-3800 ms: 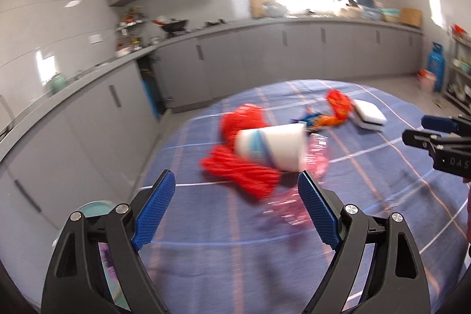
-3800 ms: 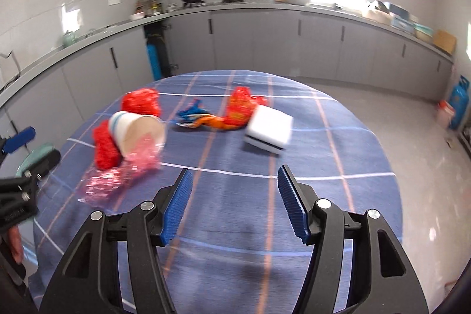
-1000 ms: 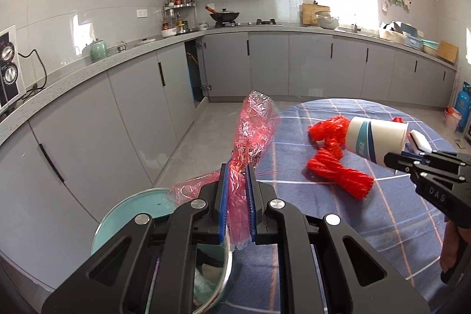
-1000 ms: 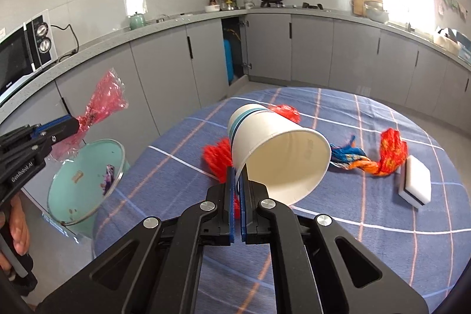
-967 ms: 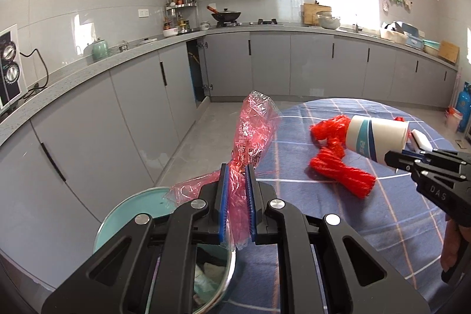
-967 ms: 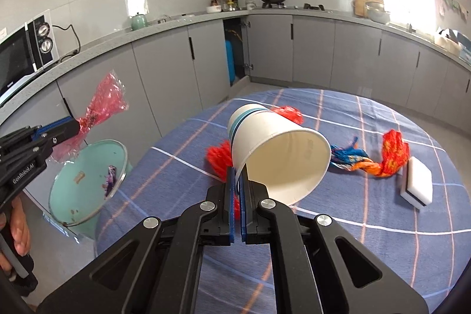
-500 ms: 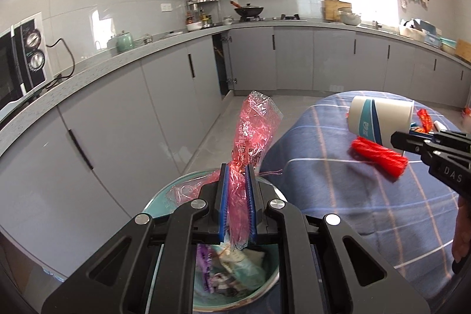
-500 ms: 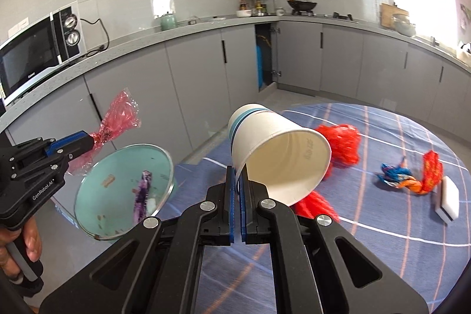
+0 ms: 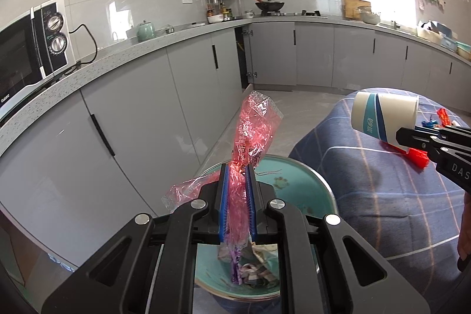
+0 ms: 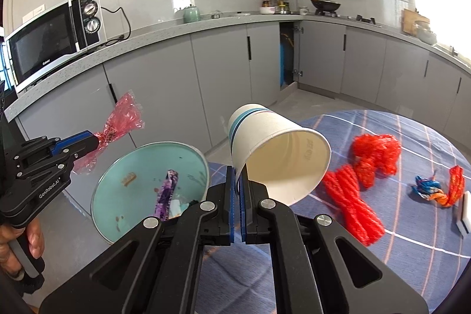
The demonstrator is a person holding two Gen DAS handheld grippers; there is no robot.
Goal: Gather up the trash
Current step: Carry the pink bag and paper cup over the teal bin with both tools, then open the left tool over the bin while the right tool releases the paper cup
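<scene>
So the left gripper (image 9: 238, 175) is clamped tight on a crinkly pink plastic wrapper (image 9: 254, 128), blue pads pinching it mid-length w/ the top sticking up and a loose tail hanging out the left side. Left cam looks straight down past the jaws into the teal trash bin (image 9: 297, 181) right below, bits of wrapper and cloth scraps at the bottom. Right gripper (image 10: 237, 181) is closed on the rim of a white paper cup (image 10: 276, 155) w/ blue bands, cup tipped on its side, mouth facing the cam, held over the table edge near the bin. Right cam gets what the left one can't: the blue plaid tablecloth (image 10: 412, 231) w/ red mesh netting (image 10: 362, 181), a colorful crumpled wrapper (image 10: 432, 190) and a white sponge (image 10: 464, 214) at the far right edge, plus a purple wrapper (image 10: 166, 193) leaning inside the bin. Left cam only catches a sliver of the red stuff behind the cup. Microwave (image 10: 56, 34) on the counter shows in both.
</scene>
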